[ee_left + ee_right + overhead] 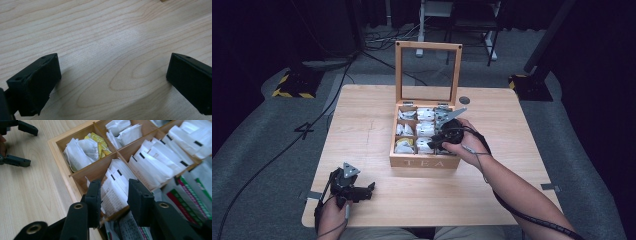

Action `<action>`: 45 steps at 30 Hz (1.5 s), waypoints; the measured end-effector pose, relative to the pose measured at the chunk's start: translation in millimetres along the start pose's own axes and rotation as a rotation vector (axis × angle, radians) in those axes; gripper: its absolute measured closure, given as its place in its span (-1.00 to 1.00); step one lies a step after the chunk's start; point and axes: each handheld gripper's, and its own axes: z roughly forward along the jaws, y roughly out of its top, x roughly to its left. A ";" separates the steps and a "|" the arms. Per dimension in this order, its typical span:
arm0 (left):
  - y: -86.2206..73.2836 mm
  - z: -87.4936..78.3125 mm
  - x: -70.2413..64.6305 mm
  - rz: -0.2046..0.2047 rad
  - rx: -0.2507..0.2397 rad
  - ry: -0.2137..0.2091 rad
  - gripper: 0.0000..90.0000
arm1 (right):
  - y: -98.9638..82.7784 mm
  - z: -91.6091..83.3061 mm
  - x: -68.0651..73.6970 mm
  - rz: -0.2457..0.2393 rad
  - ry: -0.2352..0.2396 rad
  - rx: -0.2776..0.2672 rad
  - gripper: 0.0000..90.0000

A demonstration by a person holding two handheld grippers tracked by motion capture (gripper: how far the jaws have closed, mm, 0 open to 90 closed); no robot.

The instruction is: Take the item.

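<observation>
In the middle of the table [362, 115] stands a wooden tea box [424, 161], lid [428, 71] upright, its compartments packed with sachets.

The right gripper [113, 195] is at the front middle compartment. Its jaws are partly apart and straddle the top edges of a stack of white sachets [113, 192]. They appear to press on the outer sachets, but whether they are actually clamped I cannot tell. The left gripper [354, 190] rests near the table's front left corner, well apart from the box, jaws wide apart and empty.

Handling, as a judgement: the sachets are light, thin paper, soft and easily creased, and they sit tightly side by side. One should be taken by its exposed upper edge, and the jaws should be narrowed to a single sachet, or neighbours are likely to lift with it. The box is rigid and probably heavy enough to stay put.

View differences: the high view gives the layout, namely the box's position, the raised lid, both hands, and the word TEA on the front wall. The right gripper view gives detail lost from above: black marks on the white sachets, a yellow sachet [100, 141] in the adjoining compartment, and green and red printed packets [190, 195] to the side. The left gripper view shows bare wood between its jaws.
</observation>
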 end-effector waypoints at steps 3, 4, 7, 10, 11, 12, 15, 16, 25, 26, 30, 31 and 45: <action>-1.3 -1.3 -0.2 -0.002 0.001 0.001 -1.00 | 1.4 5.4 1.9 -0.001 0.015 0.016 0.46; -1.7 -1.5 -0.6 -0.007 0.001 0.002 -1.00 | 2.1 8.0 3.2 -0.004 0.018 0.025 0.47; -1.9 -1.7 -0.6 -0.008 0.001 0.002 -1.00 | 3.2 15.3 6.2 -0.014 0.028 0.054 0.52; -1.9 -1.7 -0.6 -0.008 0.001 0.002 -1.00 | 4.3 21.5 6.7 -0.010 0.023 0.077 0.61; -1.9 -1.7 -0.6 -0.008 0.001 0.002 -1.00 | 4.3 21.5 6.7 -0.010 0.023 0.077 0.61; -1.9 -1.7 -0.5 -0.008 0.001 0.002 -1.00 | 4.5 22.9 6.5 -0.005 0.024 0.084 0.63; -1.7 -1.6 -0.2 -0.004 0.001 0.001 -1.00 | 5.3 28.6 7.8 0.003 0.033 0.115 0.65; -1.6 -1.5 -0.1 -0.003 0.001 0.000 -1.00 | 5.5 30.4 8.5 0.001 0.035 0.121 0.63; -1.3 -1.3 0.6 0.004 0.001 -0.003 -1.00 | 6.0 41.9 8.8 0.001 0.047 0.183 0.78; -1.4 -1.3 0.3 0.000 0.001 -0.003 -1.00 | 6.0 41.9 9.0 -0.002 0.052 0.185 0.84; -1.1 -1.3 0.8 0.006 0.002 -0.003 -1.00 | 7.1 39.9 10.9 -0.034 0.055 0.190 0.99; -1.1 -1.3 0.9 0.006 0.002 -0.003 -1.00 | 7.5 38.9 11.1 -0.037 0.052 0.189 1.00; -0.5 -0.4 1.4 0.006 0.000 -0.011 -1.00 | 17.8 10.4 10.4 -0.053 0.041 0.074 1.00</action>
